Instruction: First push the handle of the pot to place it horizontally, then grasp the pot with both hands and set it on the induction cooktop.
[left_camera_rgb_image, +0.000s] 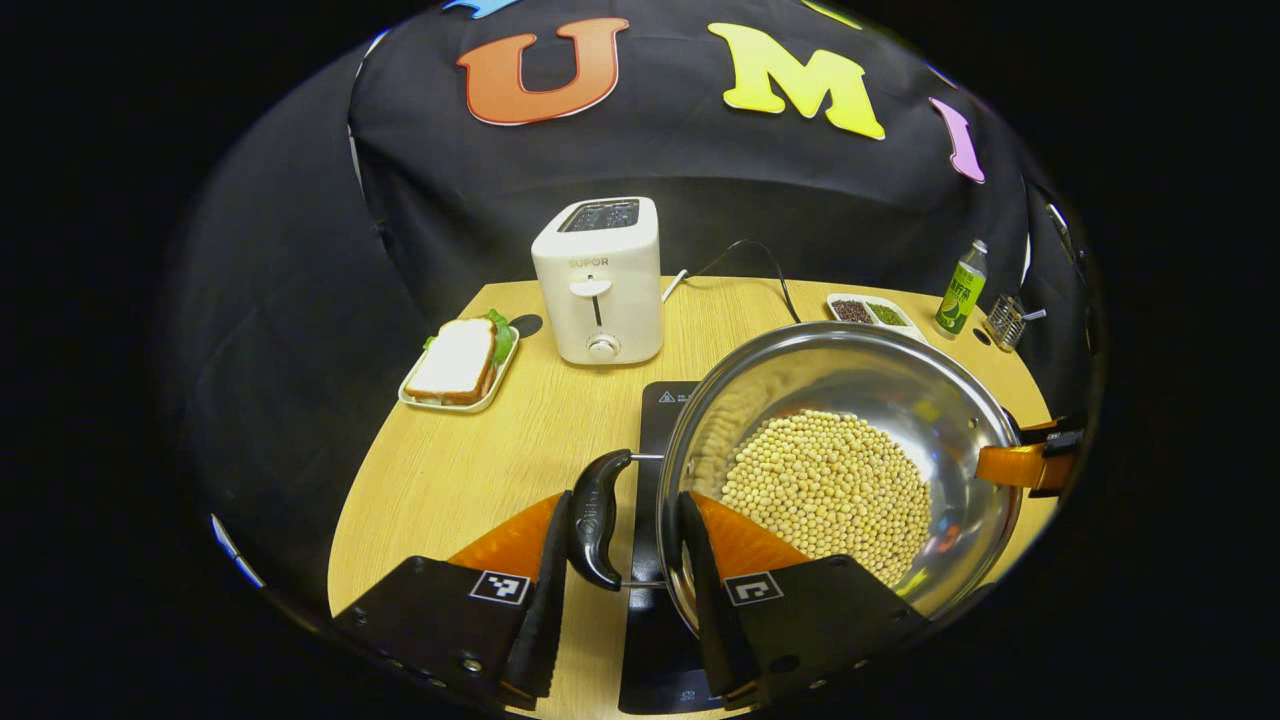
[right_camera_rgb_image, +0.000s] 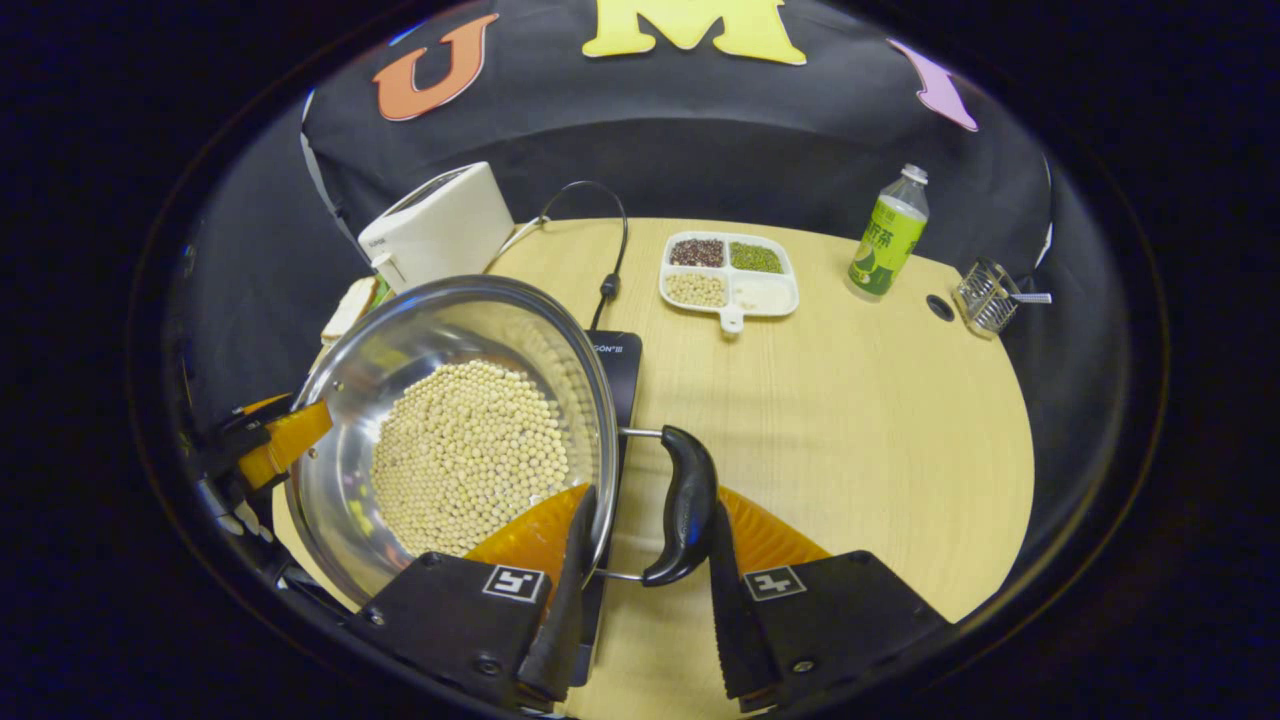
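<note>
A steel pot (left_camera_rgb_image: 900, 390) holding soybeans (left_camera_rgb_image: 830, 490) sits over the black induction cooktop (left_camera_rgb_image: 668, 400); whether it rests on it I cannot tell. My left gripper (left_camera_rgb_image: 624, 497) clamps the pot's black left handle (left_camera_rgb_image: 597, 520), one finger outside the handle and the other inside the rim. My right gripper (right_camera_rgb_image: 652, 498) holds the other black handle (right_camera_rgb_image: 685, 505) the same way, with one finger inside the pot (right_camera_rgb_image: 440, 320) above the beans (right_camera_rgb_image: 465, 455). Each view shows the other gripper at the pot's far side, the right gripper (left_camera_rgb_image: 1025, 465) and the left gripper (right_camera_rgb_image: 275, 440). The cooktop (right_camera_rgb_image: 620, 355) pokes out behind the pot.
A white toaster (left_camera_rgb_image: 600, 280) and a sandwich on a plate (left_camera_rgb_image: 460, 365) stand at the back left. A divided tray of grains (right_camera_rgb_image: 730, 275), a green bottle (right_camera_rgb_image: 888, 235) and a small wire basket (right_camera_rgb_image: 985, 295) line the back right. A black cable (right_camera_rgb_image: 610, 250) runs to the cooktop.
</note>
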